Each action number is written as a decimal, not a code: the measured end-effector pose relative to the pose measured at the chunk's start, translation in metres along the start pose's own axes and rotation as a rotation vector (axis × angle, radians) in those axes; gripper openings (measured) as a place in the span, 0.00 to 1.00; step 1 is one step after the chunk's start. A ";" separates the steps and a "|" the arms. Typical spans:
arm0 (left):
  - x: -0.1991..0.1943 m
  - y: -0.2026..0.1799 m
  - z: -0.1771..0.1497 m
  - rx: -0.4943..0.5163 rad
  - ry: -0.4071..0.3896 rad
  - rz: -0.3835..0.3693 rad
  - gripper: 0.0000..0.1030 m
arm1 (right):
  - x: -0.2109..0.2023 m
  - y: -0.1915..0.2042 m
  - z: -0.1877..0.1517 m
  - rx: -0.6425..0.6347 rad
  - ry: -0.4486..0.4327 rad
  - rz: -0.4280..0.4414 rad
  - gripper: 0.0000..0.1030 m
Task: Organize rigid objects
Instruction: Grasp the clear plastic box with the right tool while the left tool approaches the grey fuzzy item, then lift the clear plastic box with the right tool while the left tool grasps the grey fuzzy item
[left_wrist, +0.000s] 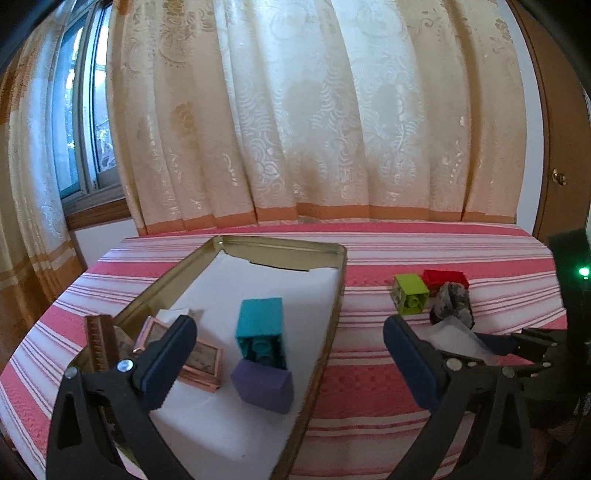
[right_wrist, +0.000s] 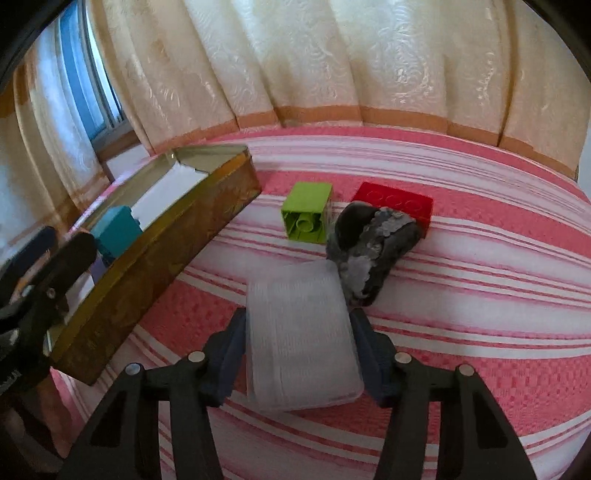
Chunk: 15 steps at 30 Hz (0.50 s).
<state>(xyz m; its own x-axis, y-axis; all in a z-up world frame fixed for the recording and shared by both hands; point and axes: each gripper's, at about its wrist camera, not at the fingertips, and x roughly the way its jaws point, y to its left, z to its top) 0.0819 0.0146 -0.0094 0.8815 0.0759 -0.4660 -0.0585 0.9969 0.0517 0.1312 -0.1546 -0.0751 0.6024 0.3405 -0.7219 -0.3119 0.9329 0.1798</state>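
My left gripper (left_wrist: 290, 326) stands open above the gold tin tray (left_wrist: 334, 295), with nothing between its pads. In the tray lie a teal brick (left_wrist: 260, 321), a purple brick (left_wrist: 264, 386) touching it, and a pink-rimmed flat case (left_wrist: 203, 363). My right gripper (right_wrist: 298, 317) is shut on a clear plastic box (right_wrist: 299, 332) resting on the striped cloth, one pad on each side. Just beyond the box lie a grey stone (right_wrist: 373, 247), a green brick (right_wrist: 308, 214) on its side and a red brick (right_wrist: 399, 201). The tray wall (right_wrist: 147, 266) is to the box's left.
A pink-and-white striped cloth (right_wrist: 480, 295) covers the surface. A cream curtain (left_wrist: 295, 110) hangs right behind it, with a window (left_wrist: 74, 129) at the left and a wooden door (left_wrist: 561, 166) at the right. A brown ridged piece (left_wrist: 98, 343) stands at the tray's near left corner.
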 end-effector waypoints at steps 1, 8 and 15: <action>0.001 -0.004 0.002 0.004 0.004 -0.007 1.00 | -0.005 -0.001 -0.001 0.003 -0.022 0.002 0.52; 0.016 -0.038 0.018 0.026 0.043 -0.067 1.00 | -0.045 -0.020 -0.013 0.029 -0.161 -0.062 0.52; 0.040 -0.087 0.021 0.062 0.129 -0.139 1.00 | -0.067 -0.060 -0.019 0.084 -0.219 -0.168 0.52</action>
<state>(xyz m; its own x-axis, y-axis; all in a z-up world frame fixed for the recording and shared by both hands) 0.1318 -0.0690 -0.0143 0.8116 -0.0567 -0.5814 0.0920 0.9953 0.0313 0.0957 -0.2355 -0.0505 0.7877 0.1893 -0.5862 -0.1381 0.9817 0.1314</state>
